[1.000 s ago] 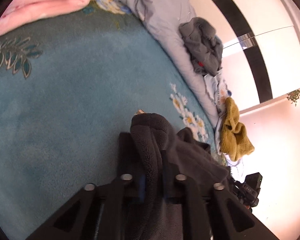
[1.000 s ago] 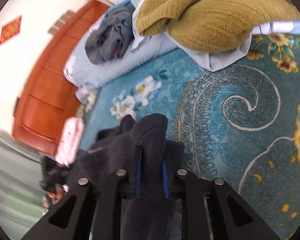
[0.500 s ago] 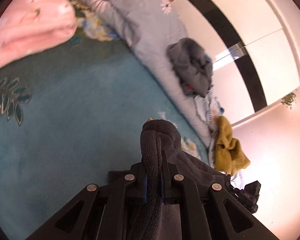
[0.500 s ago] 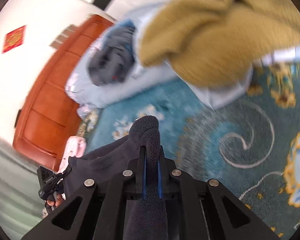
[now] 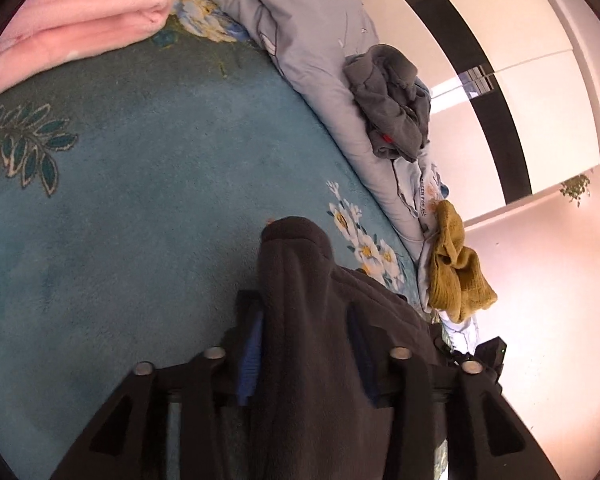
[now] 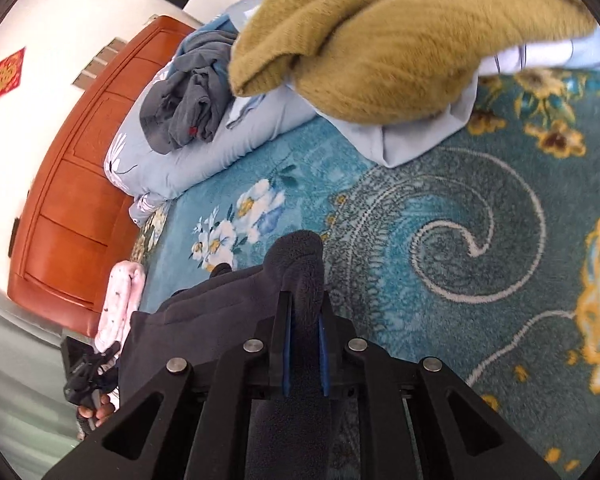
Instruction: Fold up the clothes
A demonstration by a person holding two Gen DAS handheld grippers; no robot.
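A dark grey fleece garment (image 5: 300, 280) lies between the fingers of my left gripper (image 5: 306, 312), whose jaws now stand apart with the cloth draped loosely through them above the teal bedspread (image 5: 140, 200). My right gripper (image 6: 304, 312) is shut on another edge of the same fleece garment (image 6: 296, 256), which hangs off to the left in the right wrist view. The fingertips of both grippers are hidden by the cloth.
A mustard knit sweater (image 6: 380, 40) and a crumpled grey garment (image 6: 188, 96) lie on a pale blue quilt (image 6: 220, 148) at the bed's far edge. A folded pink blanket (image 5: 72, 24) lies at the upper left. A wooden headboard (image 6: 72, 200) is behind.
My left gripper's jaws have widened around the fleece and it has dropped back toward the bedspread. My right gripper stays clamped and has moved closer to the mustard sweater.
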